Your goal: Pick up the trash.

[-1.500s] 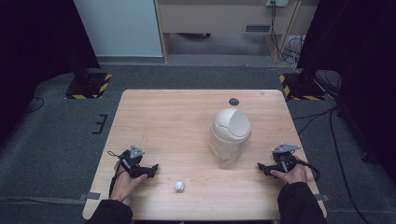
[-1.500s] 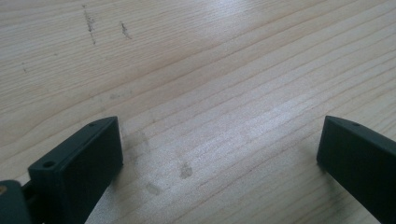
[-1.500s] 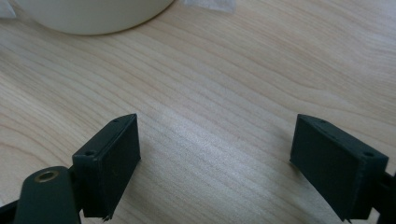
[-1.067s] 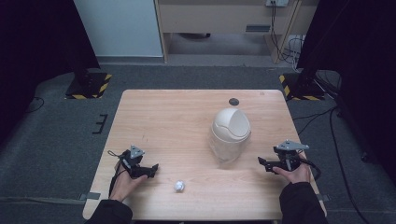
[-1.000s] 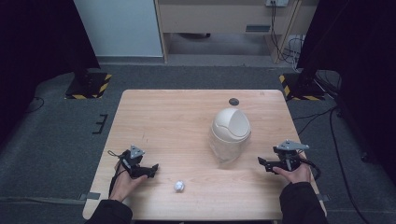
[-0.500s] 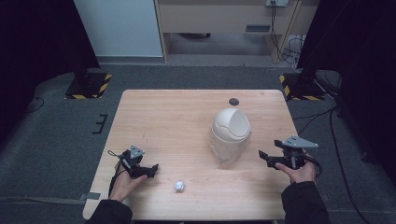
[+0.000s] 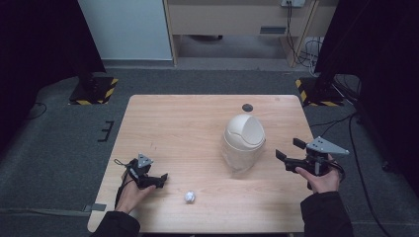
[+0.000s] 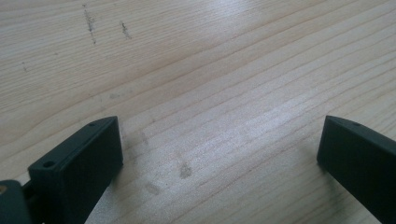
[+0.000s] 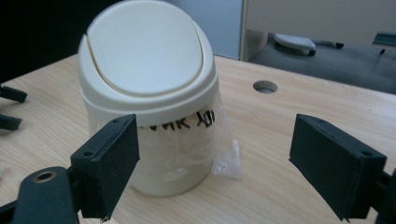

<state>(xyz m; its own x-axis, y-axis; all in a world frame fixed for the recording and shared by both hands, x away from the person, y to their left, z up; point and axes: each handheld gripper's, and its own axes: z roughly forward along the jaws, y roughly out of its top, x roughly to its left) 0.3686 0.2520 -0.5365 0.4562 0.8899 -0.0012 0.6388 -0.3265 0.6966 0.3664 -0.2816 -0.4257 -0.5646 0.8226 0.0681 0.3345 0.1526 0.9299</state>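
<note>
One cream bin (image 7: 244, 139) just left of the spread, empty right hand-held gripper (image 7: 288, 150).

A cream bin (image 7: 244, 140) with black lettering stands on the pale wood-grain table (image 7: 188, 123), near a white paper ball (image 7: 189, 197).

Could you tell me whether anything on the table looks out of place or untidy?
A small crumpled white wad lies loose on the table near the left gripper, apart from the bin. A clear plastic liner sticks out unevenly below the bin's lid.
</note>
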